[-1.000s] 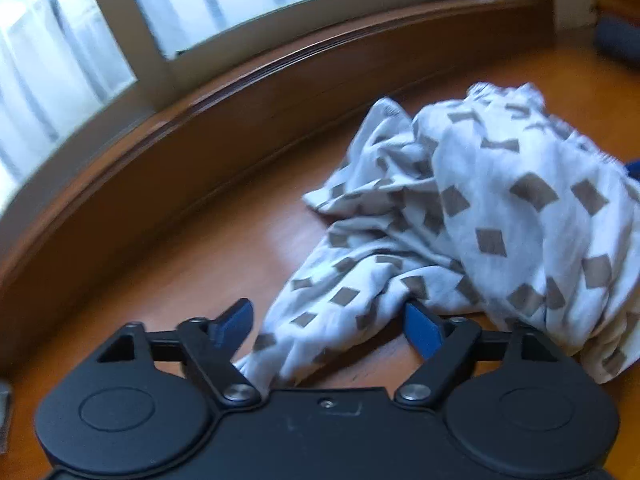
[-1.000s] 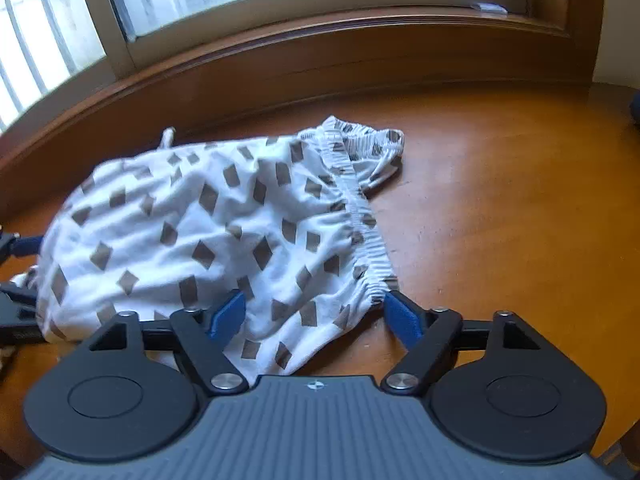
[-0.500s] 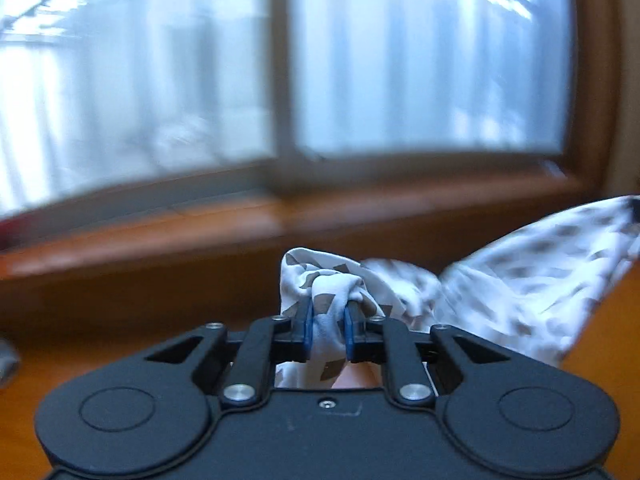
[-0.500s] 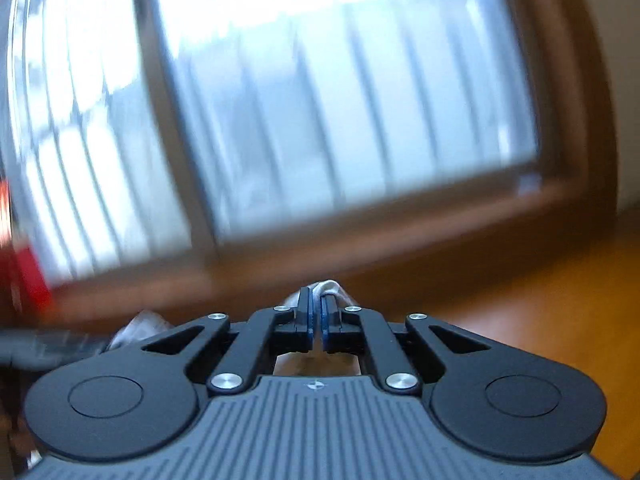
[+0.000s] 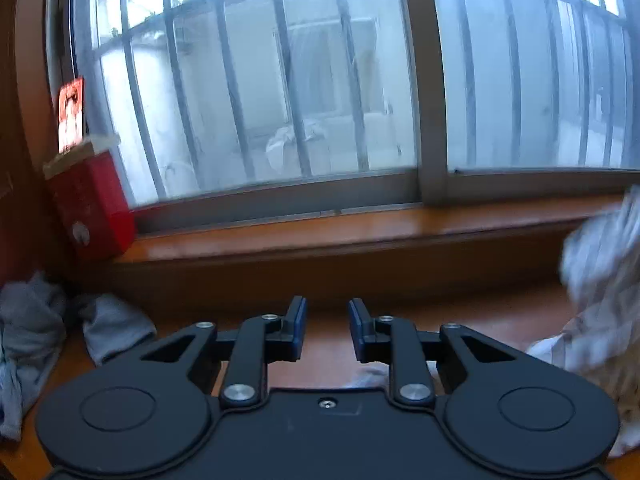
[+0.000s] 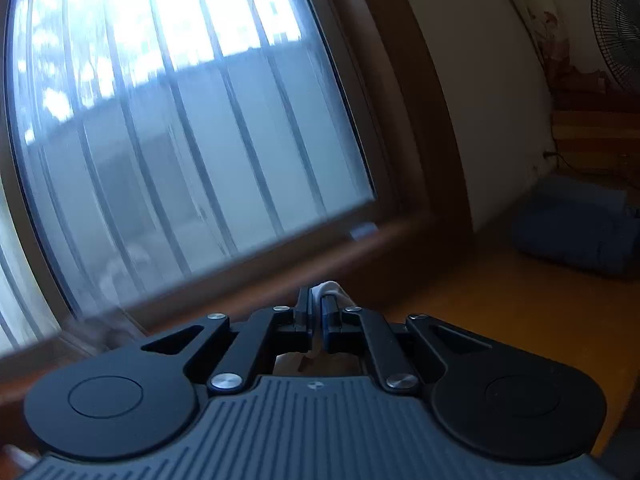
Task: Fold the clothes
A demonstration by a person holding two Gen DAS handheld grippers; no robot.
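Observation:
The white garment with brown diamond print (image 5: 600, 288) hangs blurred at the right edge of the left wrist view, off to the right of my left gripper (image 5: 327, 312). That gripper's jaws are opening, and only bare wood shows in the gap between the blue pads. In the right wrist view my right gripper (image 6: 316, 300) is shut on a fold of the same white garment (image 6: 329, 287), which pokes out just above the pads. The rest of the cloth hangs hidden below that gripper's body.
A wooden sill (image 5: 320, 236) and a barred window (image 5: 280, 80) run across ahead. A red box (image 5: 92, 208) stands on the sill at left, with grey clothes (image 5: 32, 340) heaped below. A dark blue bundle (image 6: 576, 236) and a fan (image 6: 620, 24) are at right.
The left gripper, shut on the bunched cloth half a second ago, has let go and parted its jaws. Both grippers rose and swung toward the window. The right stays shut on the cloth.

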